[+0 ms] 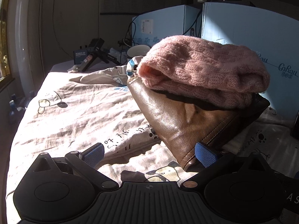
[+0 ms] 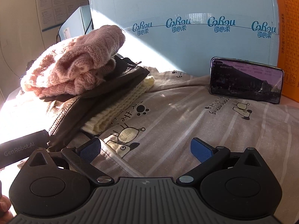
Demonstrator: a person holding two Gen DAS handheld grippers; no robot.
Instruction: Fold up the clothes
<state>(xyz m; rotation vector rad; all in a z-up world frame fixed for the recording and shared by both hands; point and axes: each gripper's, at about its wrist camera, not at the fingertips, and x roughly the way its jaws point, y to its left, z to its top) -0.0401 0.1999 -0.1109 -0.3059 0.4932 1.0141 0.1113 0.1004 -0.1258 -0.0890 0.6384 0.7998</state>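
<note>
While both claws hung open and empty, left claw (image 1: 149, 154) and right claw (image 2: 145, 149); pink sweater (image 1: 203, 71) stacked atop brown leather jacket (image 1: 179, 123) on bedsheet (image 1: 74, 112); probably soft, floppy; best pinched along hem.

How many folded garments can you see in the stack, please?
3: pink knit sweater on top, brown leather jacket beneath it, cream knit at the bottom. More may be hidden underneath.
</note>
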